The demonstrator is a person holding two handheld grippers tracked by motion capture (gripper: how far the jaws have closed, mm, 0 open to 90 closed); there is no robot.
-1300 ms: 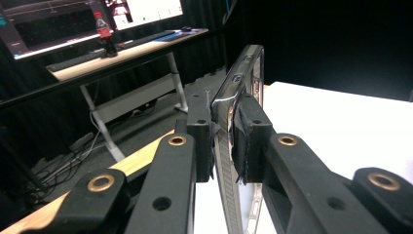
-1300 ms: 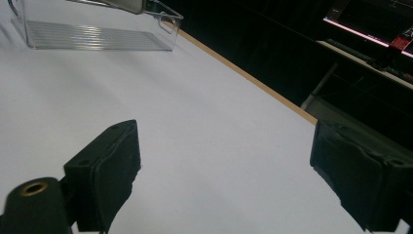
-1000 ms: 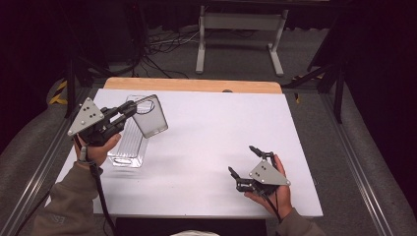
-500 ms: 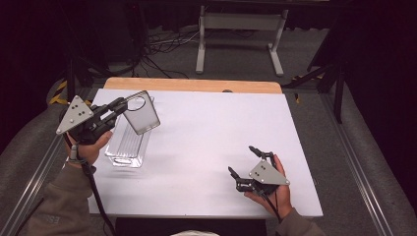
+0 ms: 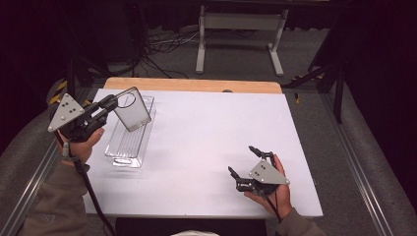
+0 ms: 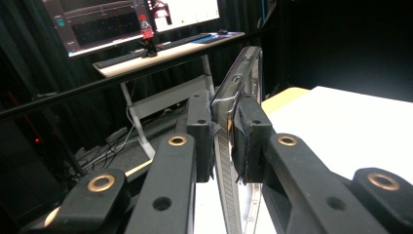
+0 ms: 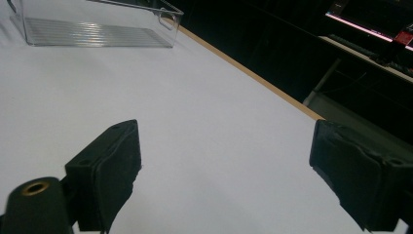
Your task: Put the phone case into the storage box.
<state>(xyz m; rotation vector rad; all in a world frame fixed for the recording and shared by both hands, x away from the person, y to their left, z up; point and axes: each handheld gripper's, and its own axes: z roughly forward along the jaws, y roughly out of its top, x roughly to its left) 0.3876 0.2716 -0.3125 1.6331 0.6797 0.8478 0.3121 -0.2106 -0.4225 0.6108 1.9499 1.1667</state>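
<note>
The left gripper (image 5: 114,102) is squeezing a clear plastic lid (image 5: 133,109) by one edge. Its two black pads (image 6: 248,131) are pressing on both sides of the lid's rim, so the jaws are nearly together with only the thin plastic between them. The lid is hanging in the air, tilted, just above the far end of the clear plastic bin (image 5: 129,140). It has a round hole near the corner beside the gripper.

The bin is lying on the white table (image 5: 206,128), long and low, with a ribbed bottom. It is open on top. From the bin, the left hand (image 5: 81,145) is sitting just to the left, over the table's left edge, with a grey three-cornered plate (image 5: 65,111) on top of the gripper.

The right gripper (image 5: 244,166) is well away from the bin – down by the near right corner of the table, resting in the right hand (image 5: 268,189). Its jaws are standing wide apart and nothing is between them – just bare white table. In the right gripper view the bin (image 7: 97,24) is showing far off at the top left, and the table's wooden edge (image 7: 243,70) is running past the bin's end.
</note>
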